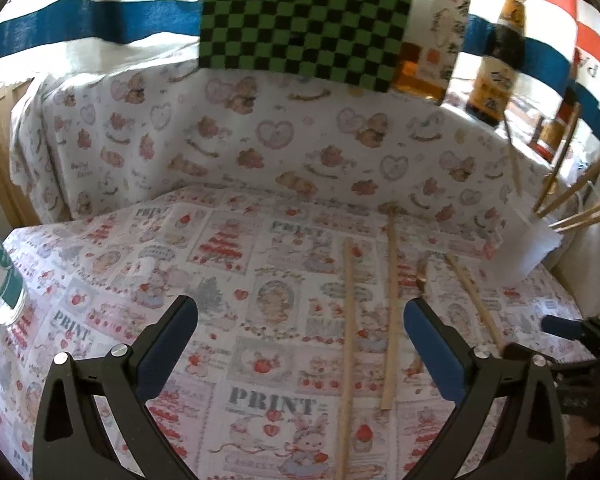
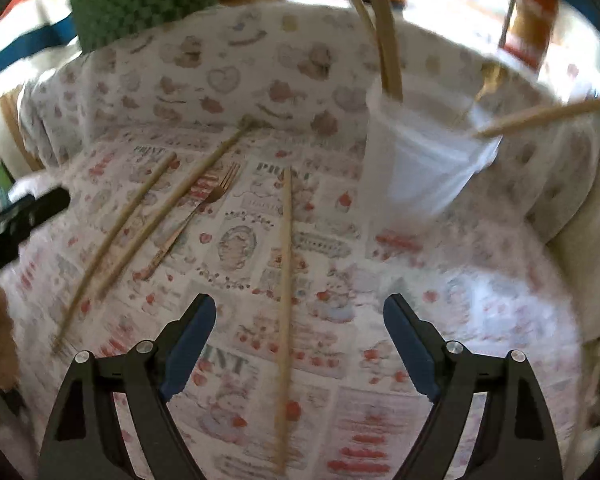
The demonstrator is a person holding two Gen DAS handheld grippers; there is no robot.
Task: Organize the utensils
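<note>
Scene: a worktop (image 2: 480, 320) covered with a printed cloth, seen from two wrist cameras.
Holder: a translucent white cup (image 2: 420, 160) stands in the upper right of the right wrist view, with several wooden sticks already leaning out of its mouth.
Loose utensils: a long chopstick (image 2: 286, 280) lies almost straight up the centre of the right wrist view; two more wooden sticks (image 2: 132, 216) and a metal fork (image 2: 204, 208) lie at the left of it, well apart from the cup.
Right tool (image 2: 300, 340): its jaws stand wide apart and hold nothing; the centre chopstick runs between them on the cloth, and no pad touches it.
Left tool (image 1: 300, 340): also spread apart and empty, above the cloth at the lower centre of its own view, with the wooden sticks lying just to the right.
Step in hand: probably the right tool is coming to pick the centre chopstick.
How to do it well: I would lower the tool until both pads pass the stick, then close near its middle, because a thin round stick rolls away easily.
Afterwards: lift it, tilt it upright and drop it into the cup without knocking the sticks there.
Risk: this picture is blurred, so the exact height above the cloth I cannot tell.
</note>
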